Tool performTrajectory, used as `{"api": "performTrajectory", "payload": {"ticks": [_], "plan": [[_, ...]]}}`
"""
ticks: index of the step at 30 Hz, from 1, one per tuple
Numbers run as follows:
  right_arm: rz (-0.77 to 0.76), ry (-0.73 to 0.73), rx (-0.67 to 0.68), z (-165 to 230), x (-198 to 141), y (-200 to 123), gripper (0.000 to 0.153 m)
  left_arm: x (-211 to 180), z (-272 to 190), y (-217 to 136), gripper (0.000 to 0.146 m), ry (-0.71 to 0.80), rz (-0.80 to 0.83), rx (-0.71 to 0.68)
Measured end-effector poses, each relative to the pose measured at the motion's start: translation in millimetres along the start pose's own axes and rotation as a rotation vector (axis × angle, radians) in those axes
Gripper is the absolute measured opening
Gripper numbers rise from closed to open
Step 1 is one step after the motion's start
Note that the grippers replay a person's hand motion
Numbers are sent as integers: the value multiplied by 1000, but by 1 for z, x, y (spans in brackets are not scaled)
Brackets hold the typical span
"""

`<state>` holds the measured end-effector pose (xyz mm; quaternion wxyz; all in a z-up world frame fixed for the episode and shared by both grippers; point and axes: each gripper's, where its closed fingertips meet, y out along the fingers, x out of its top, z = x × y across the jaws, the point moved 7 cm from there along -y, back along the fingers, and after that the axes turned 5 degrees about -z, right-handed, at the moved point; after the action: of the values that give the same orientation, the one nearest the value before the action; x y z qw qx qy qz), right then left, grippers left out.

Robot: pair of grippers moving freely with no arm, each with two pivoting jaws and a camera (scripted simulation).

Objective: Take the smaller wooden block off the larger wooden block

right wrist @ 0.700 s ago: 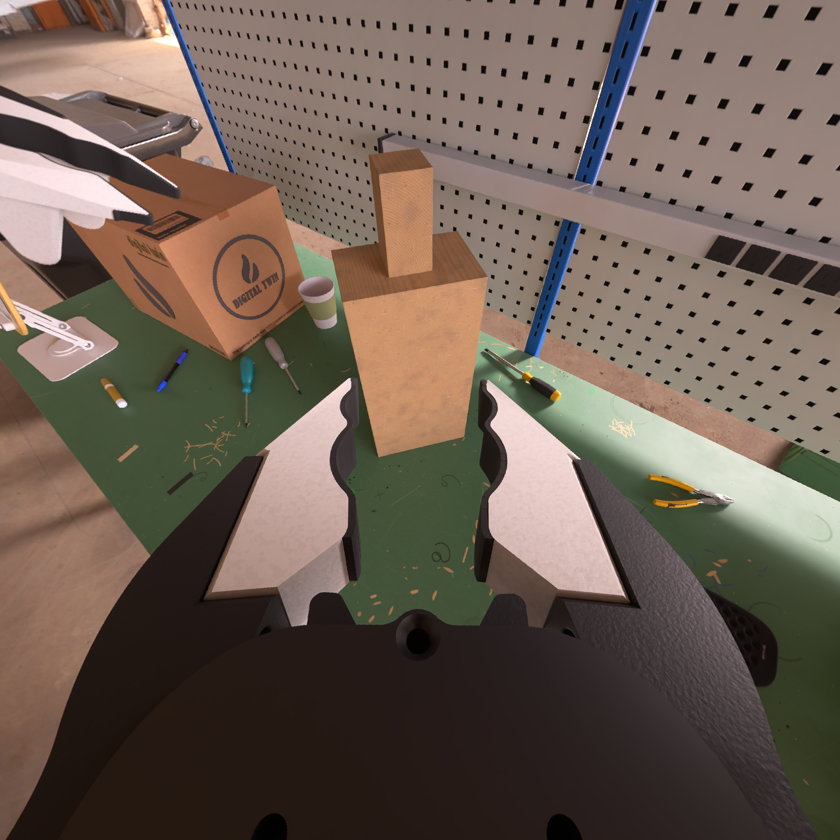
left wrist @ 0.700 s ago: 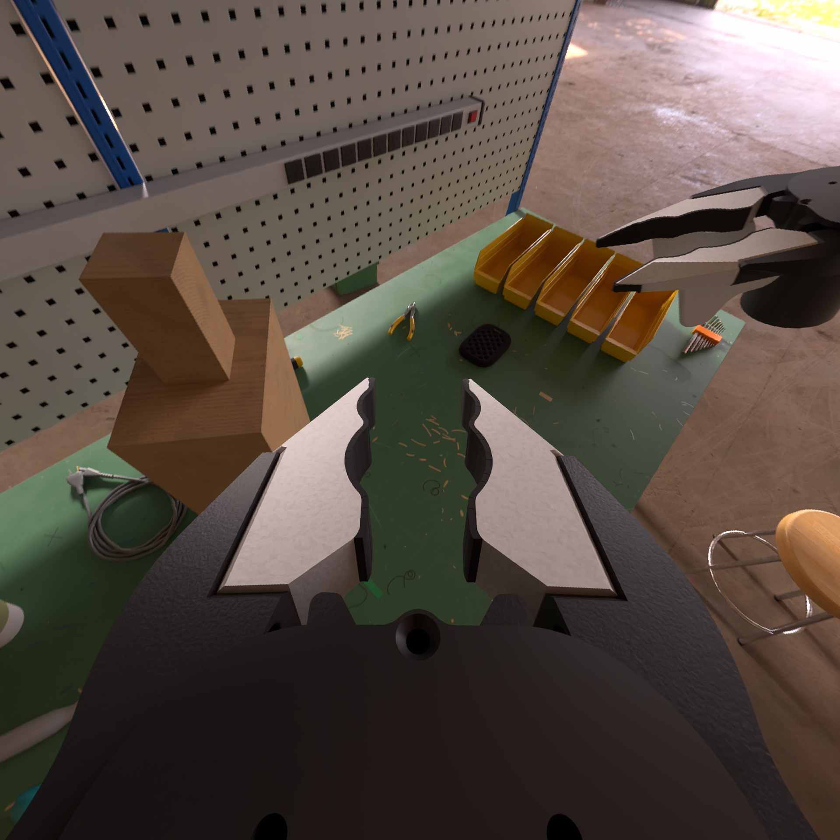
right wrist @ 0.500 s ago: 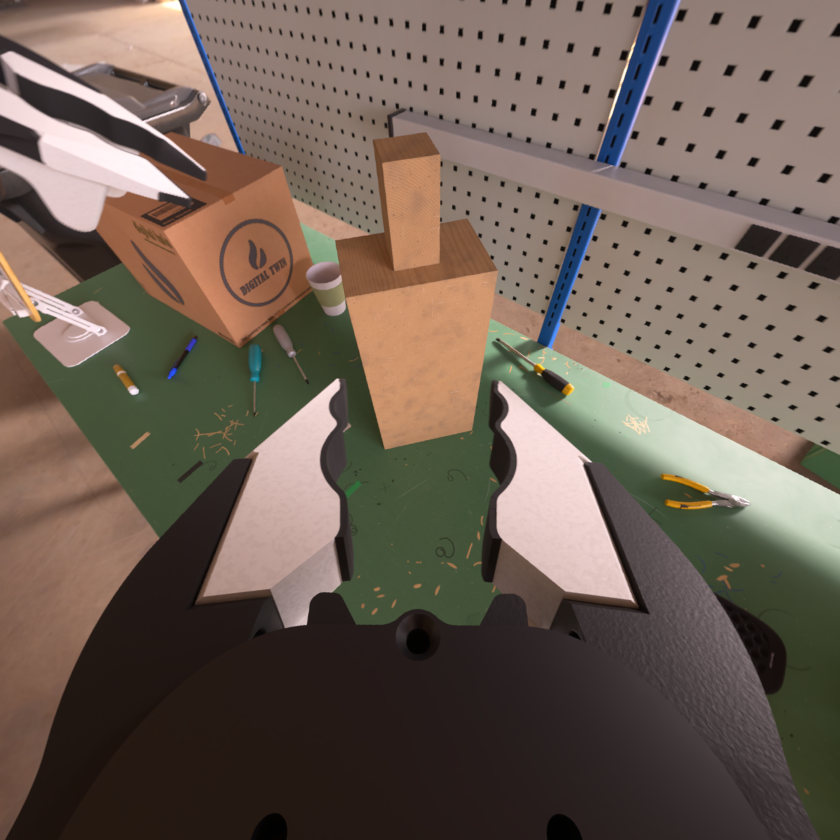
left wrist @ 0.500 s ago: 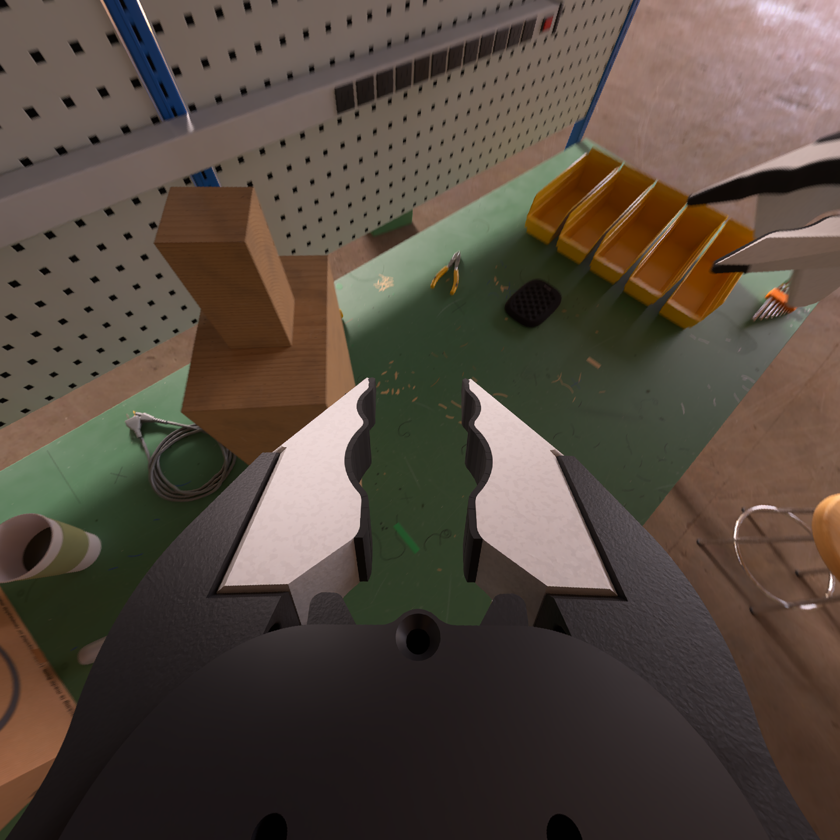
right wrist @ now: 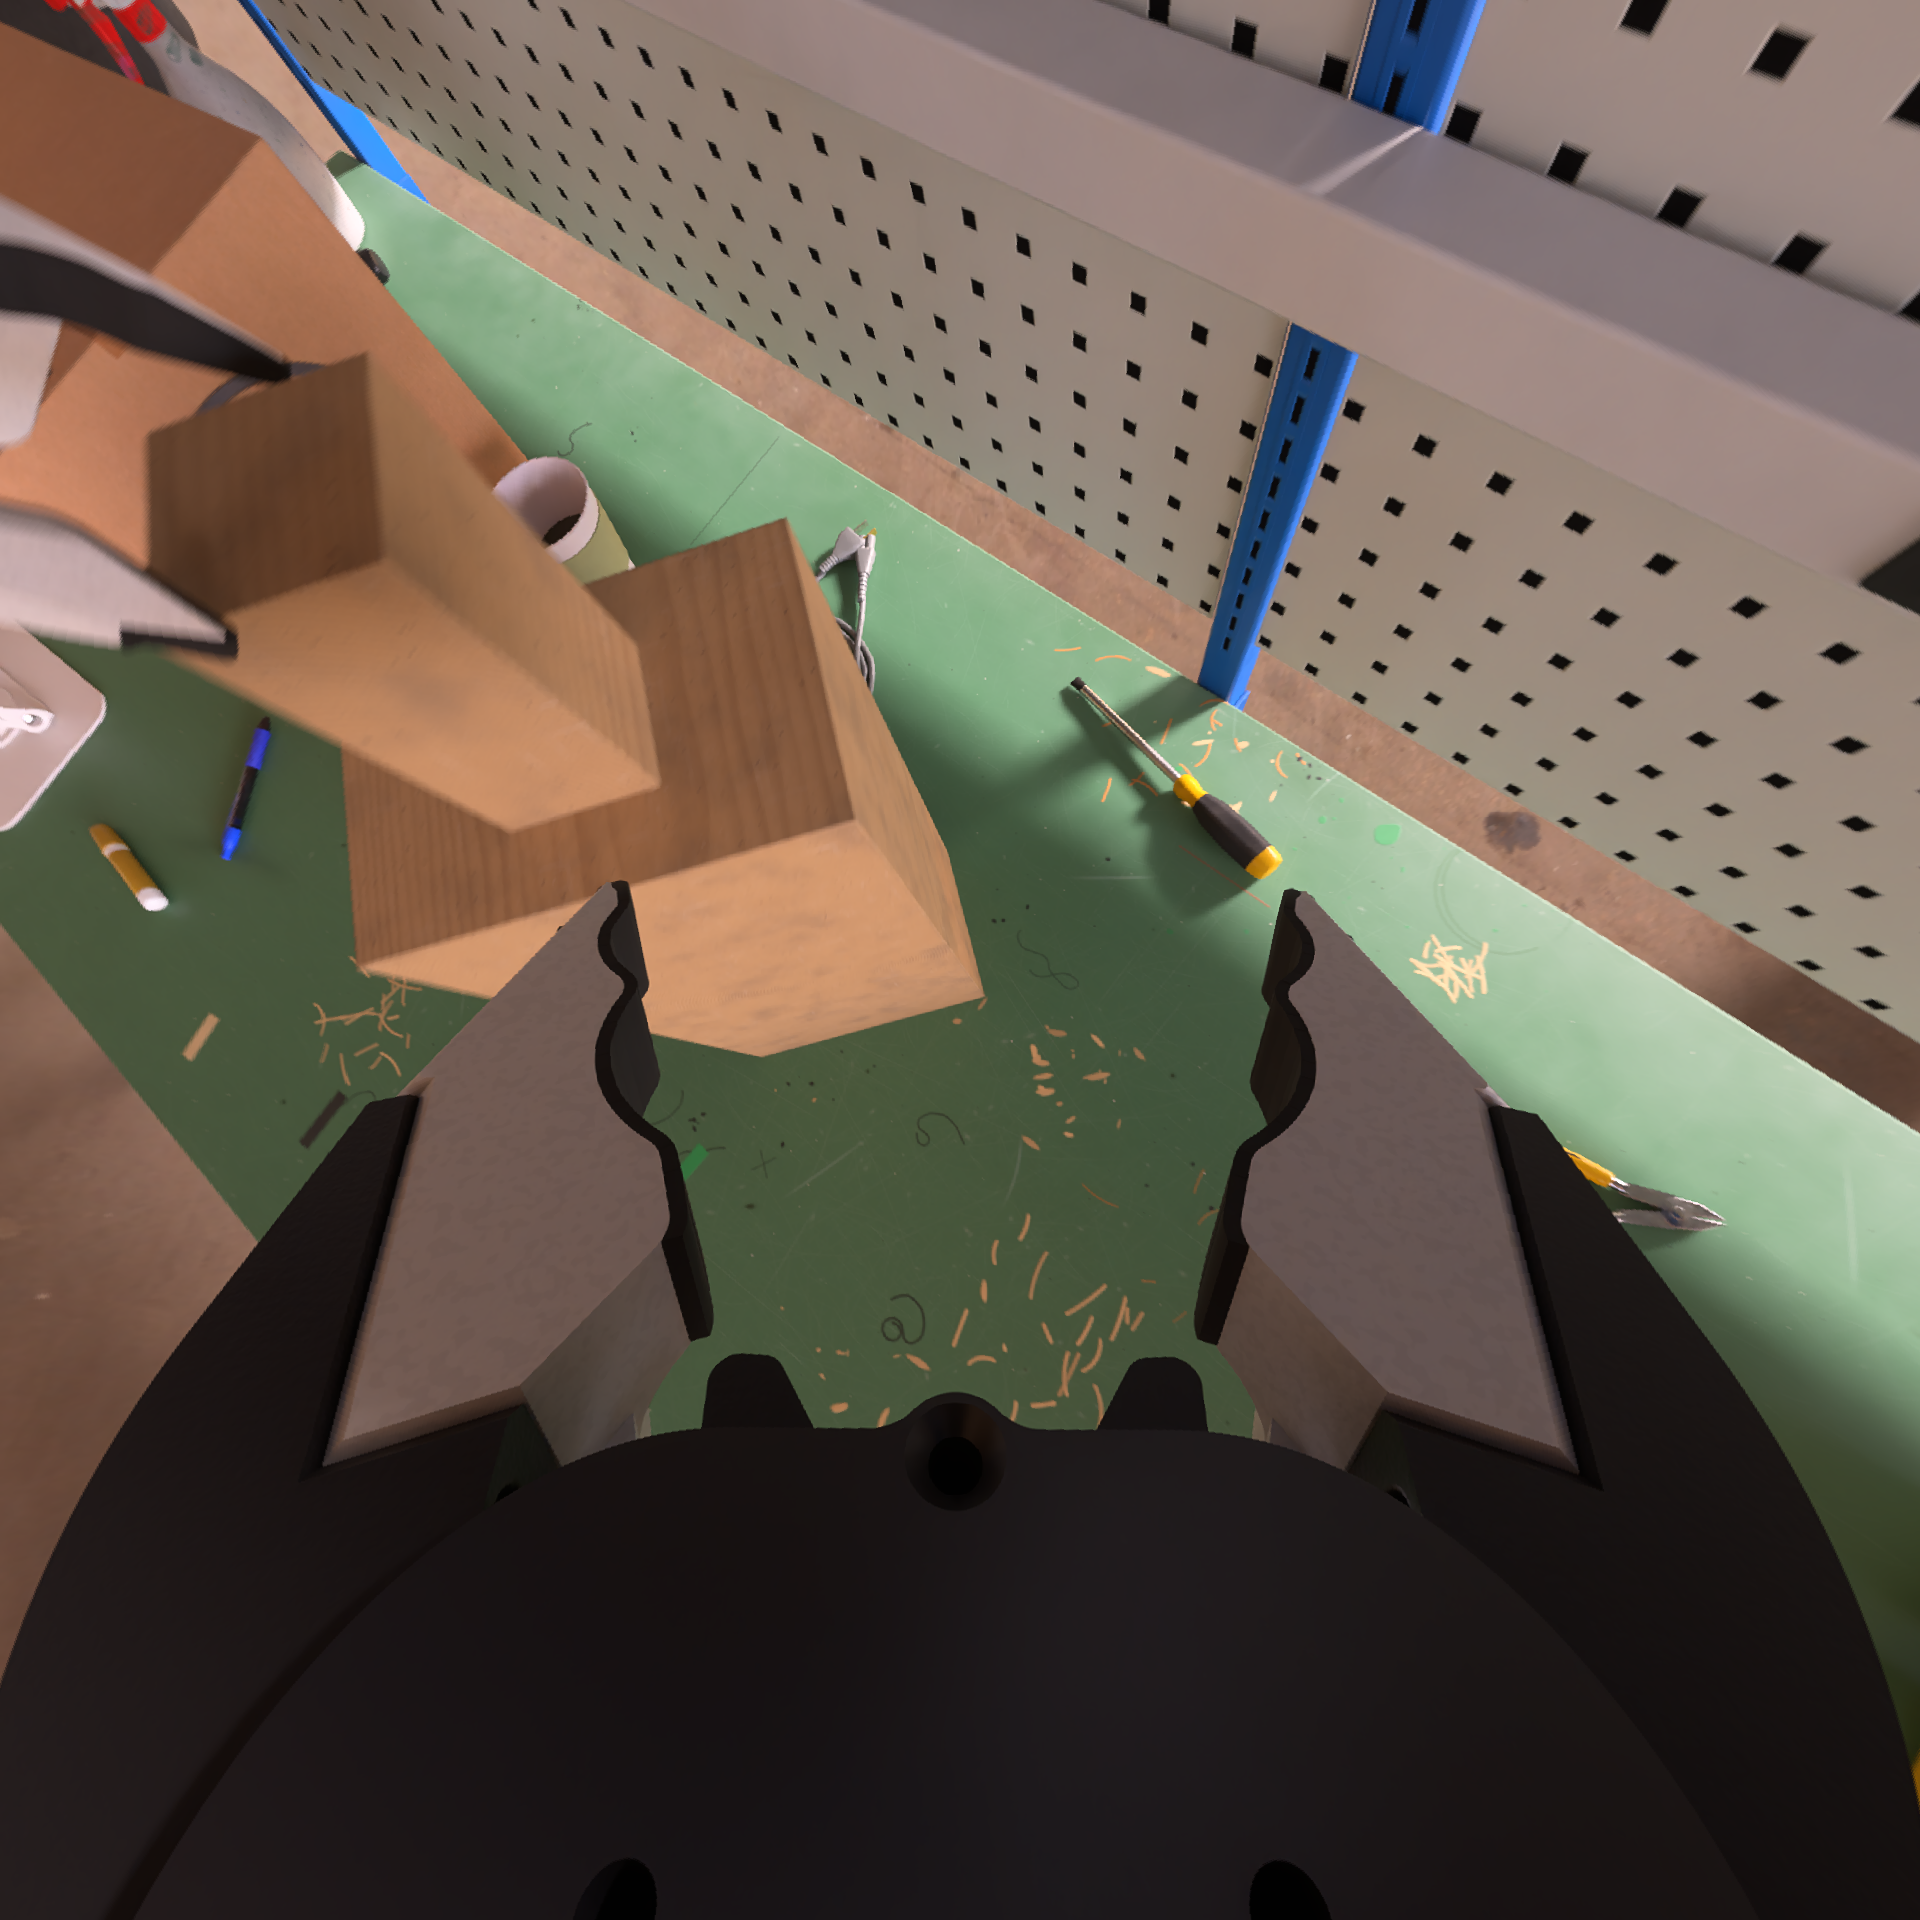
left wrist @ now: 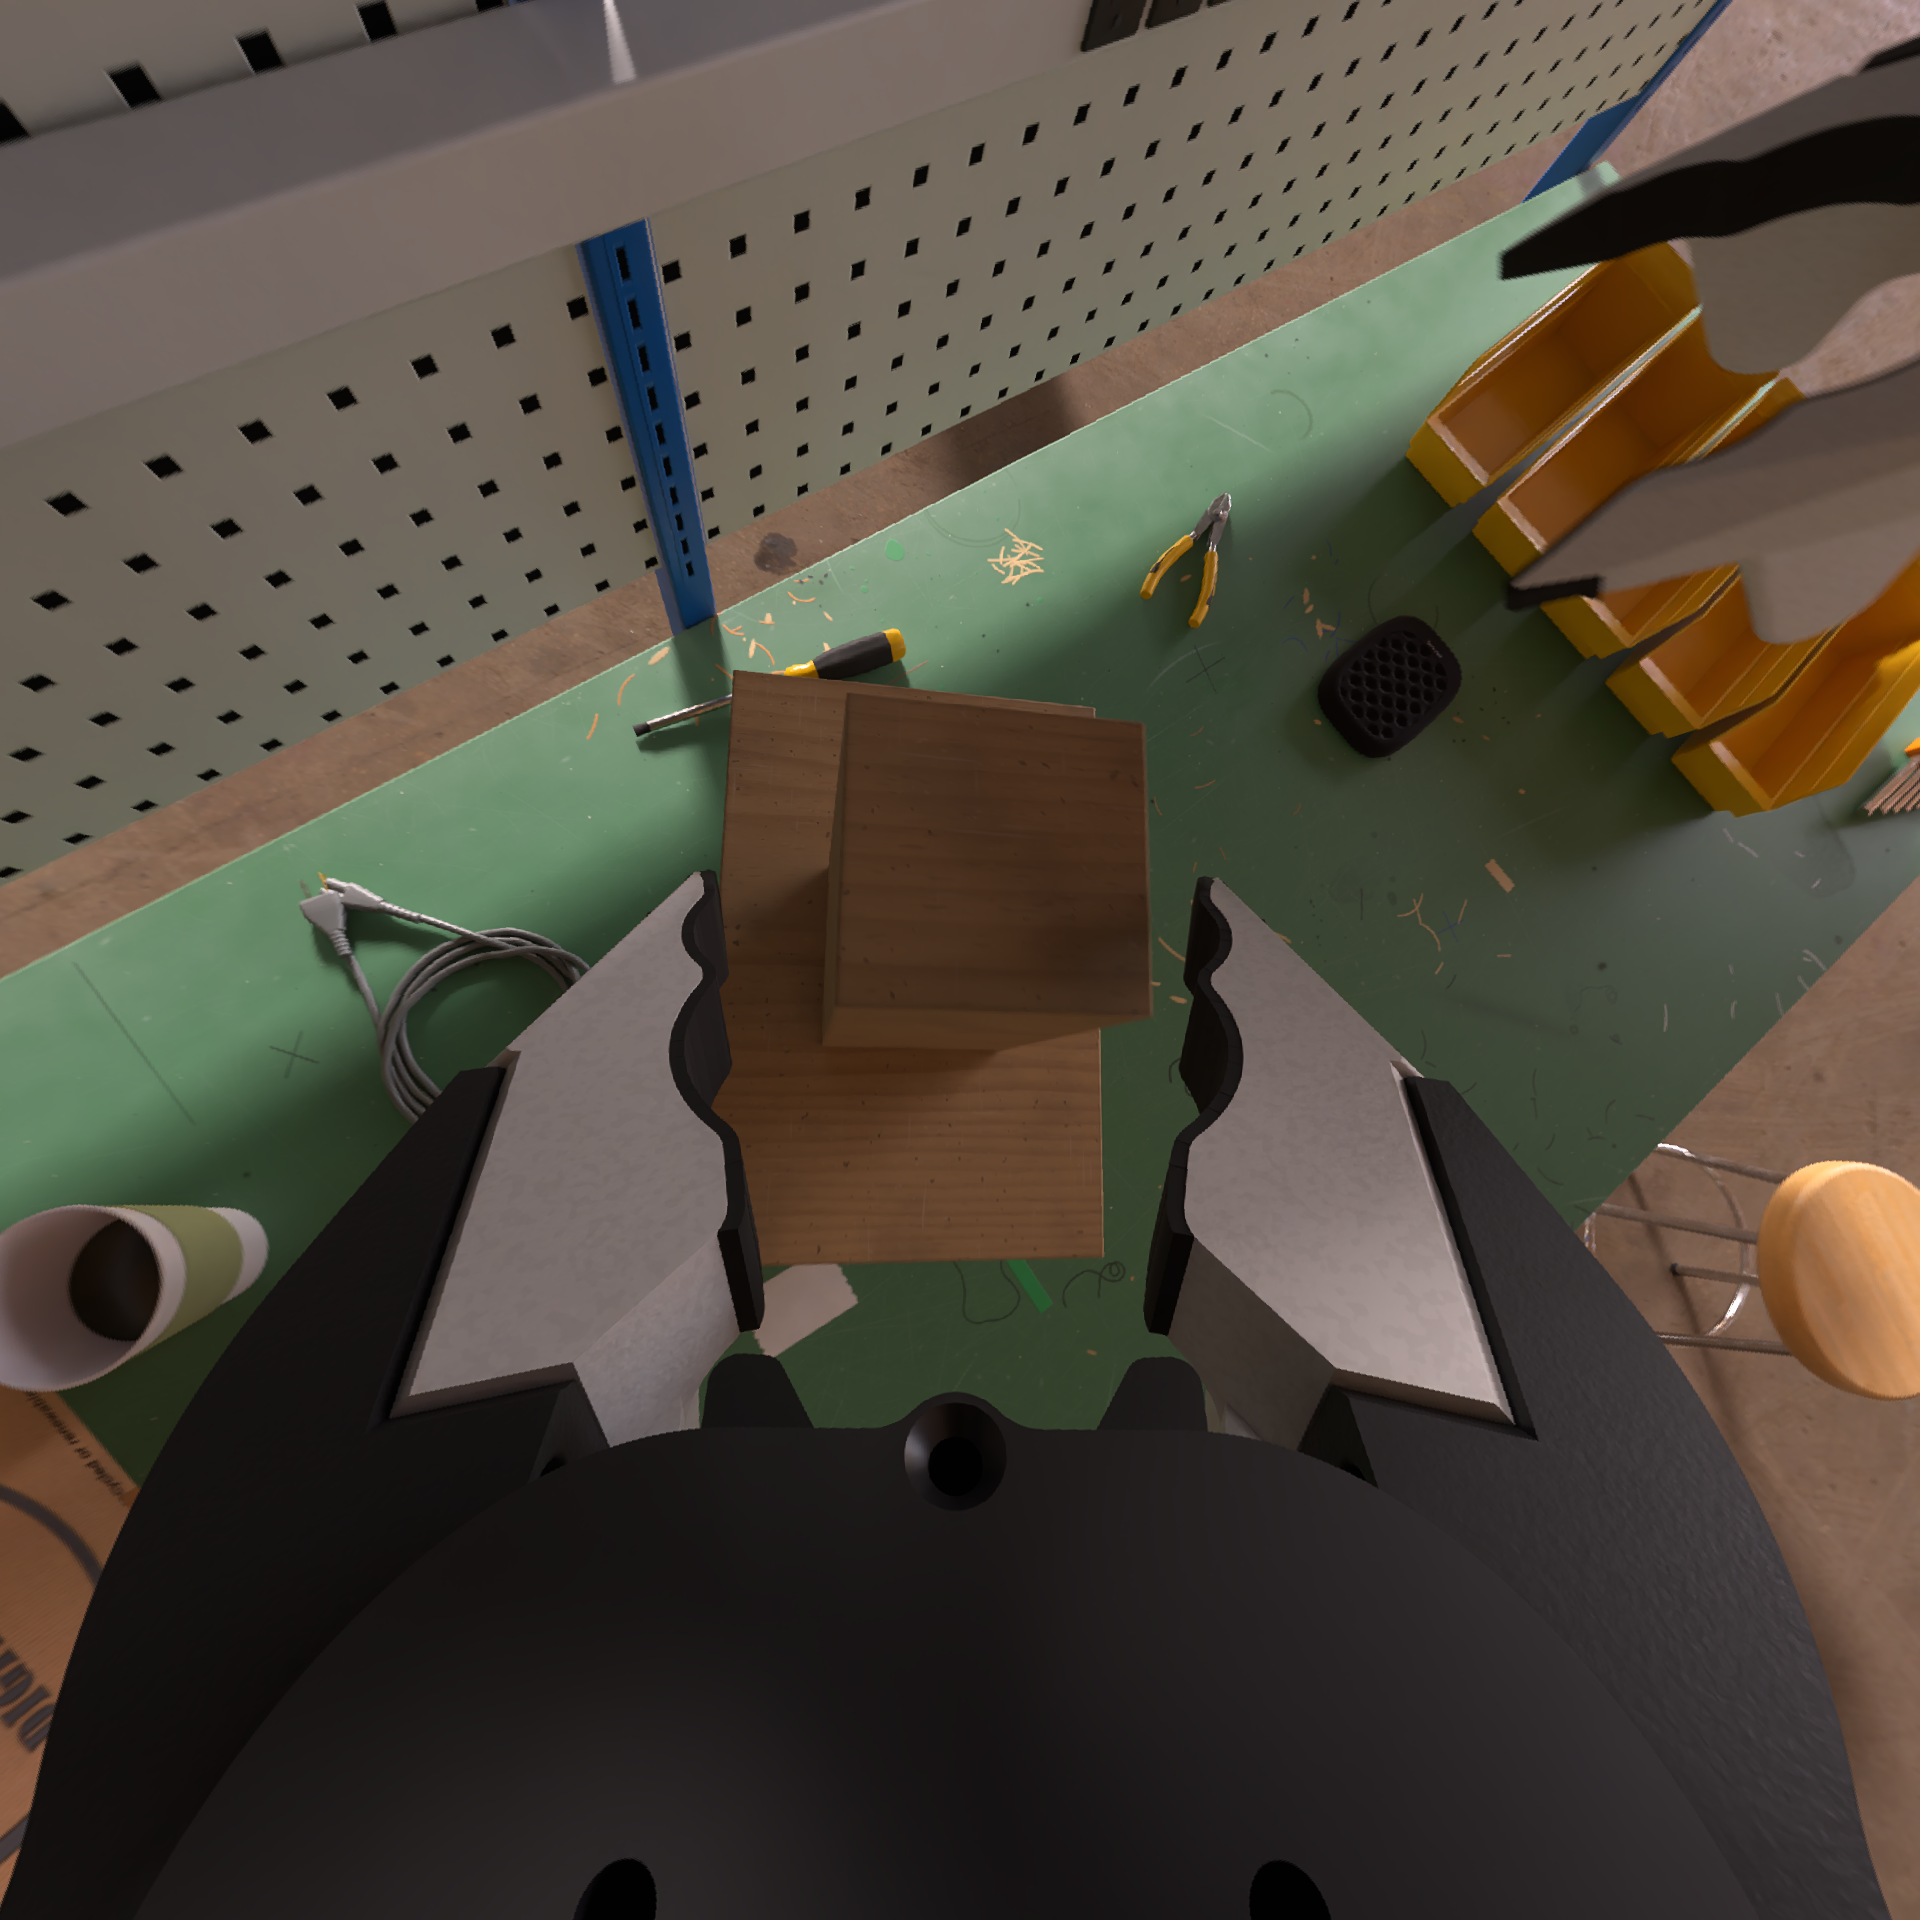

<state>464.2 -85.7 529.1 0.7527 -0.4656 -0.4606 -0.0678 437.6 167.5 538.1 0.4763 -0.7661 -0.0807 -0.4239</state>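
While I hovered above, my spread left gripper (left wrist: pixel 951 1049) straddled the small upright brown wooden block (left wrist: pixel 987 862); the right gripper (right wrist: pixel 951 1112), also spread, stood aside.

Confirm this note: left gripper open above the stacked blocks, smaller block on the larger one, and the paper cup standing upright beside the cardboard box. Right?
Not quite. The paper cup lies on its side, mouth showing, as the left wrist view shows. The rest holds: the left gripper is open above the smaller block, which sits on the larger block.
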Motion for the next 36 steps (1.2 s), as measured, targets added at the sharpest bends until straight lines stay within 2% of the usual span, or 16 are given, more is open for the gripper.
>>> {"api": "performTrajectory", "payload": {"ticks": [3,8,11,14,19,24,30,36], "plan": [[21,39,18,-11,16,25,119,-2,3,10,89,-22,5,-12],[66,-23,-61,-20,22,47,117,-7,1,17,88,-33,11,-25],[75,-66,-101,-16,22,51,107,-7,-3,18,87,-25,14,-32],[60,-46,-92,-5,23,54,100,-7,-7,20,83,-18,7,-43],[74,-37,-105,8,24,60,116,-7,-7,20,80,-29,-3,-38],[60,77,-43,7,30,57,117,-8,-8,19,80,-20,-1,-26],[17,185,47,4,31,51,110,-11,-5,17,80,-16,-4,-14],[1,231,103,3,33,51,107,-12,-4,16,80,6,6,15]]}}
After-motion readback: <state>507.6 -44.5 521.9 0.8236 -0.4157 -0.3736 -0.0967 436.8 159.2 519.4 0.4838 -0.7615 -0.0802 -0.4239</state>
